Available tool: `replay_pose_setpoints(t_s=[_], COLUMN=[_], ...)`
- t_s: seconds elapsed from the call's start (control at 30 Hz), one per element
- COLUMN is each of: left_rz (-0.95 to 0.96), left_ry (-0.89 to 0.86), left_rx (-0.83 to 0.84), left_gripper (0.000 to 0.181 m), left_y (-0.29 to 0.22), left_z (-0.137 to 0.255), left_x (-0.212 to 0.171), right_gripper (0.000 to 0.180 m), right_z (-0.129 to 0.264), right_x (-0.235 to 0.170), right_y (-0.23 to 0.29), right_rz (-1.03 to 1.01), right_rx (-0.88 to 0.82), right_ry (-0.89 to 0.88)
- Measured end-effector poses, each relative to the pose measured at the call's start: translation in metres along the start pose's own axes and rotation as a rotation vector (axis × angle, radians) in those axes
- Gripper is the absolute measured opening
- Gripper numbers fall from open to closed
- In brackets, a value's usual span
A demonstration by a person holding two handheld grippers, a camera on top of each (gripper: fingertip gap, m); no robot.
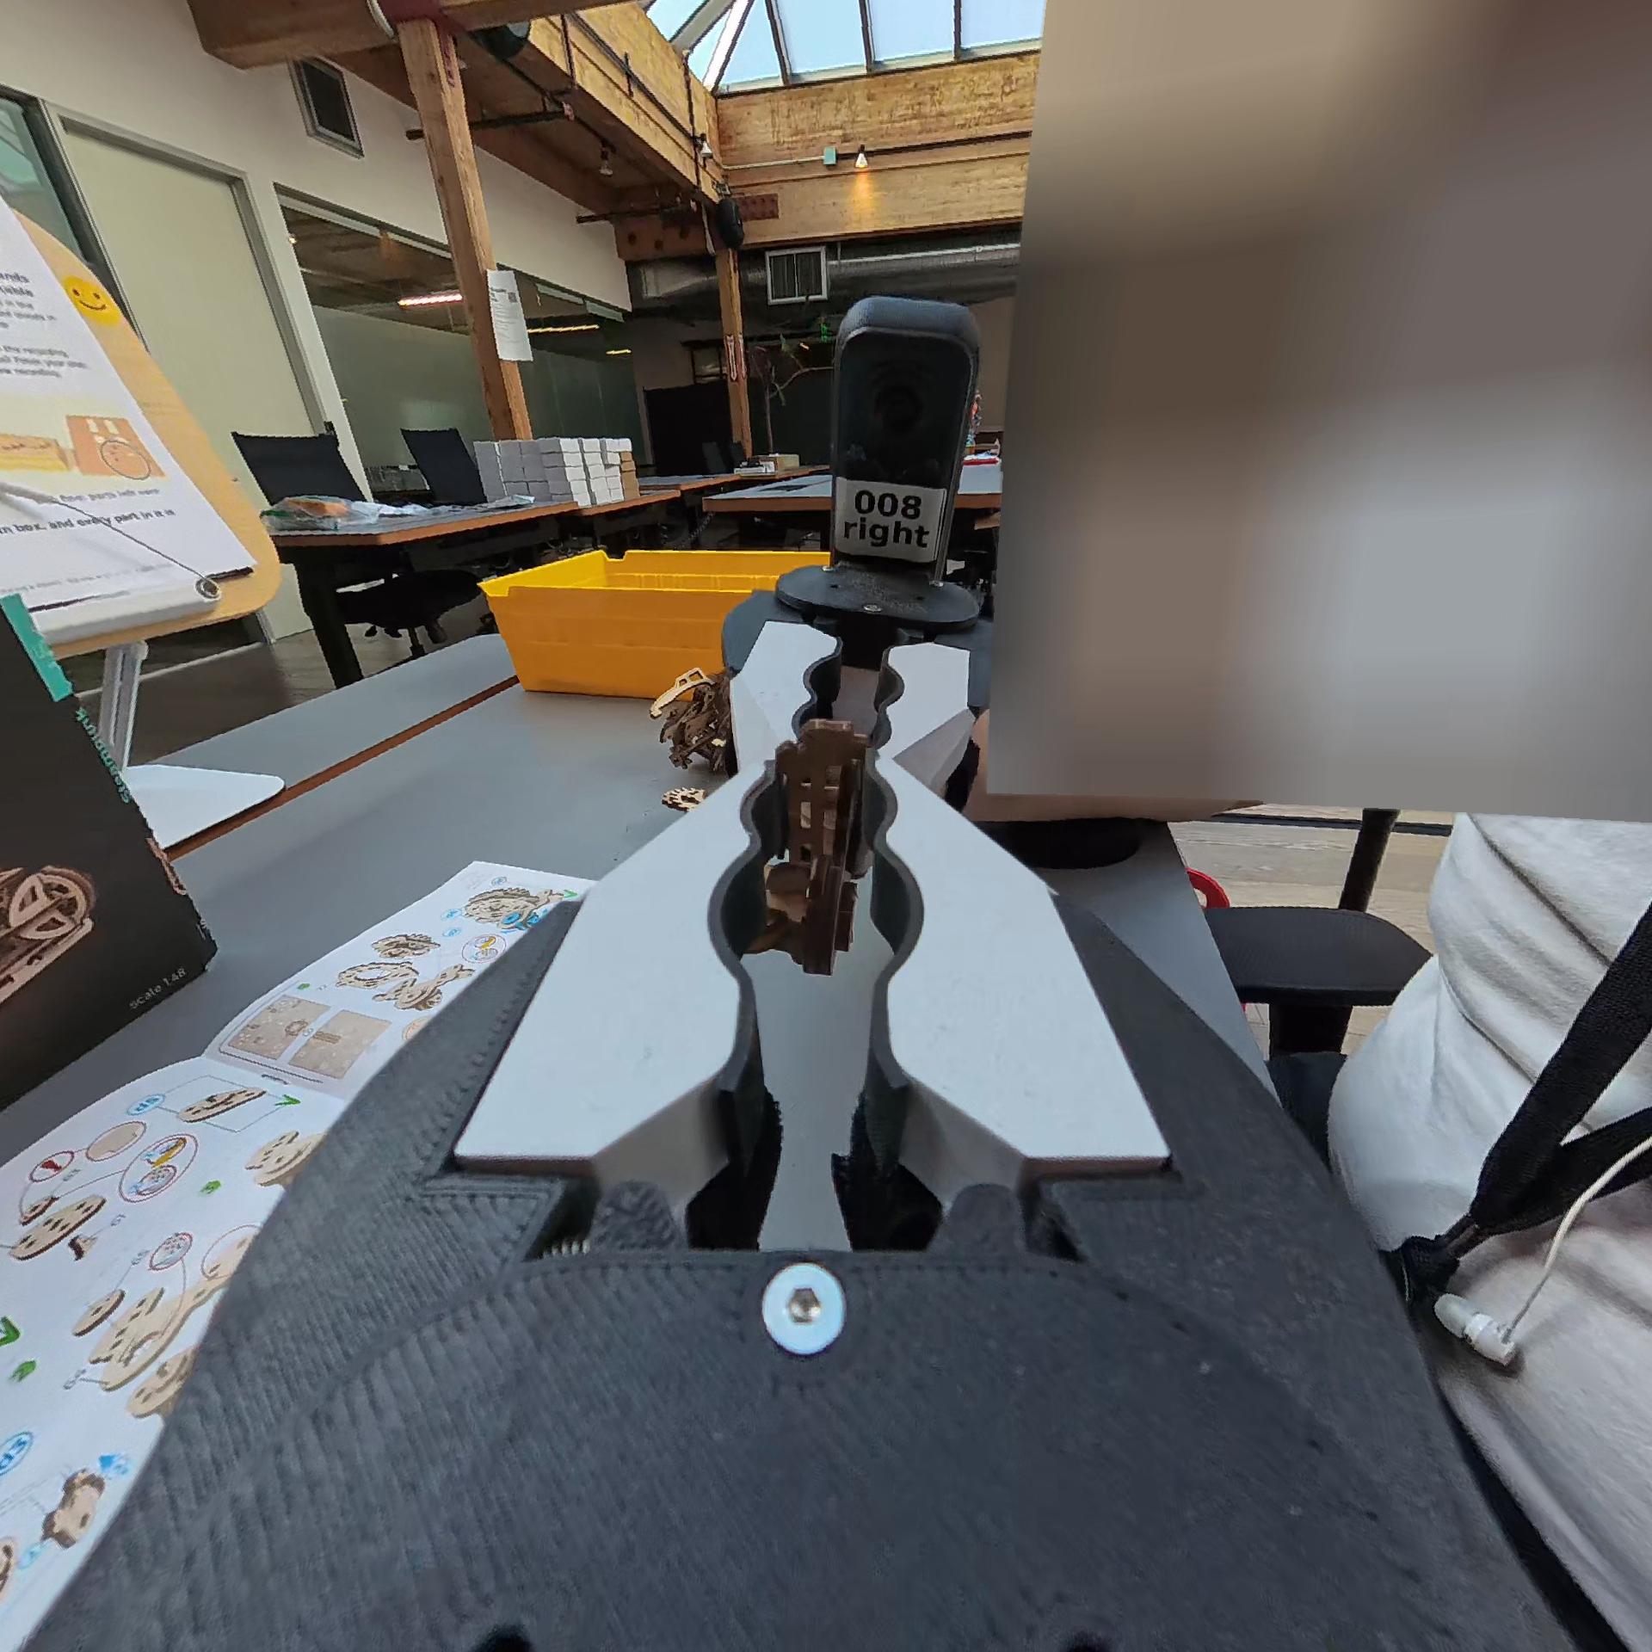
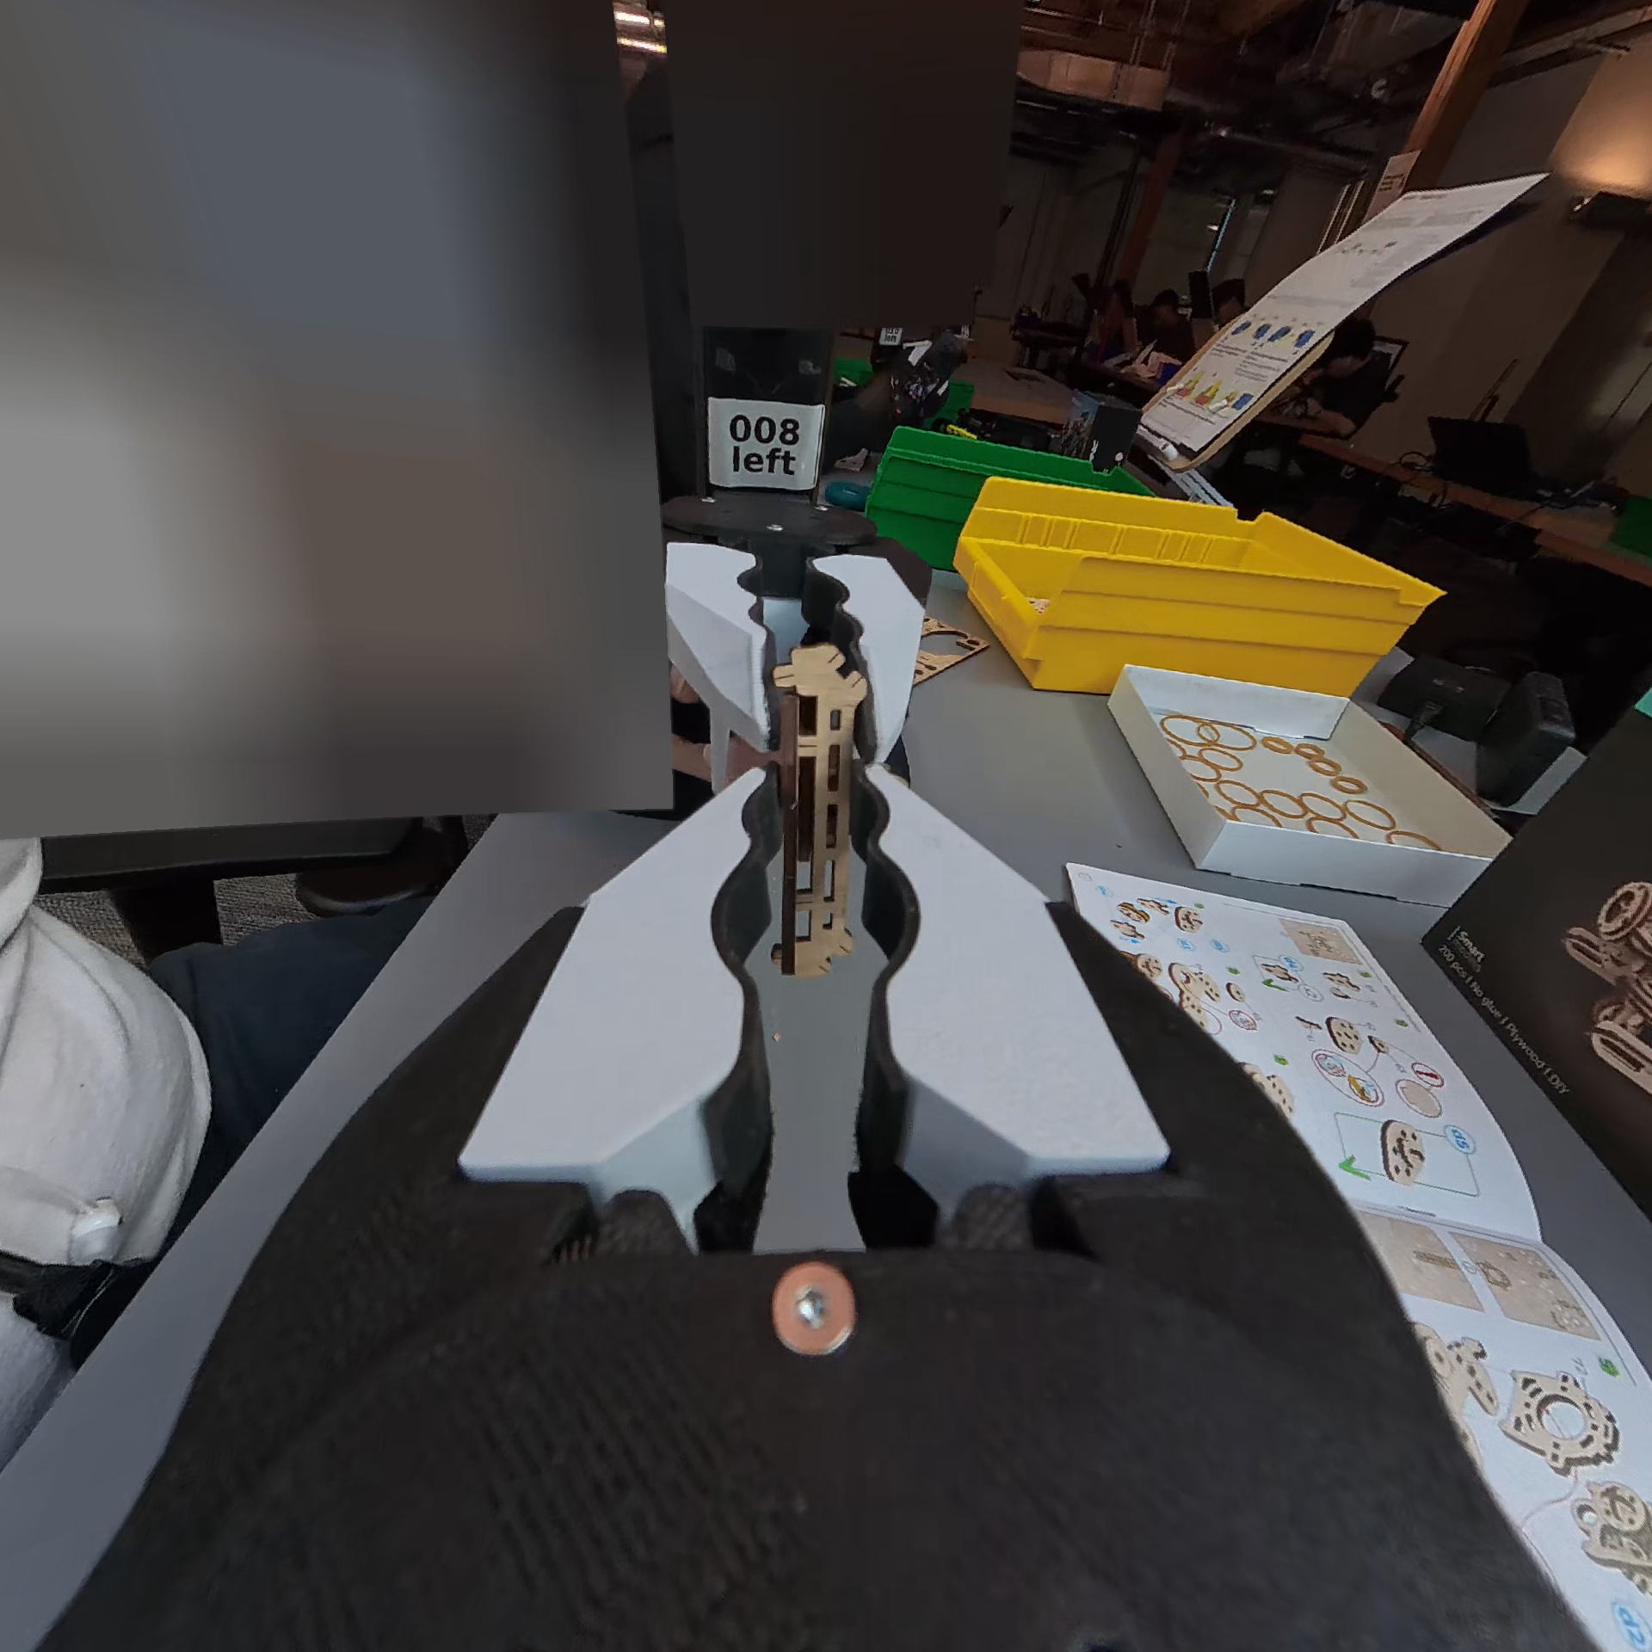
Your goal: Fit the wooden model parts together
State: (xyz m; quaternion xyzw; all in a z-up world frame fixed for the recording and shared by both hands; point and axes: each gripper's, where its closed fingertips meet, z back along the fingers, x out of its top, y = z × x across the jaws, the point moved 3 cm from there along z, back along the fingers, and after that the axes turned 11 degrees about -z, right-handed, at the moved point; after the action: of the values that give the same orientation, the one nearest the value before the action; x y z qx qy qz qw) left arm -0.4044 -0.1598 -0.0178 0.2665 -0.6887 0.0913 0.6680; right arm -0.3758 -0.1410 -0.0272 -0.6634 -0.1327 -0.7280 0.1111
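Plywood, laser-cut and pale with dark scorched edges: that is the wooden model part (image 2: 818, 804) held up between my two grippers above the grey bench (image 1: 429, 804). It is a narrow, slotted, ladder-like strip with knobbed ends, and in the left wrist view it (image 1: 818, 849) shows more small pieces stacked against its side. My right gripper (image 2: 818, 778) has its fingers (image 2: 965, 965) pinching the strip near their tips. Facing it tip to tip, my left gripper (image 1: 818, 787) has its fingers (image 1: 644, 965) closed on the same part.

Each gripper carries a white sticker (image 1: 885, 518) with black print below its camera; I leave the words unread. A printed instruction sheet (image 2: 1323, 1073) with pictured steps lies on the bench, beside a dark kit box (image 2: 1573, 965) bearing pale lettering. A clipboard (image 2: 1323, 322) with printed pages stands tilted behind. A yellow bin (image 2: 1180, 590) sits near a white tray (image 2: 1287, 778) of wooden rings.
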Motion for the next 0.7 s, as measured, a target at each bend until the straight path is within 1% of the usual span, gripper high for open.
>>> replay_pose_setpoints(t_s=[0.1, 0.2, 0.3, 0.53, 0.7], left_rz=[0.002, 0.047, 0.070, 0.136, 0.133], left_ry=[-0.051, -0.108, -0.125, -0.174, -0.189], left_rx=[0.021, 0.027, 0.023, -0.009, -0.006], left_gripper=[0.015, 0.016, 0.014, 0.012, 0.012], left_y=[-0.001, 0.001, 0.002, 0.001, 0.003], left_z=[-0.002, -0.002, -0.003, -0.004, -0.003], left_x=[0.007, 0.012, 0.013, 0.017, 0.017], right_gripper=[0.013, 0.013, 0.013, 0.013, 0.013], right_z=[0.000, 0.000, 0.001, 0.002, 0.000], right_x=[0.005, 0.011, 0.013, 0.017, 0.017], right_y=[0.002, 0.002, 0.002, 0.004, 0.004], right_rz=[-0.020, -0.099, -0.143, -0.119, -0.105], right_rx=[0.007, 0.040, 0.057, 0.065, 0.032], right_ry=[-0.053, -0.116, -0.145, -0.174, -0.189])
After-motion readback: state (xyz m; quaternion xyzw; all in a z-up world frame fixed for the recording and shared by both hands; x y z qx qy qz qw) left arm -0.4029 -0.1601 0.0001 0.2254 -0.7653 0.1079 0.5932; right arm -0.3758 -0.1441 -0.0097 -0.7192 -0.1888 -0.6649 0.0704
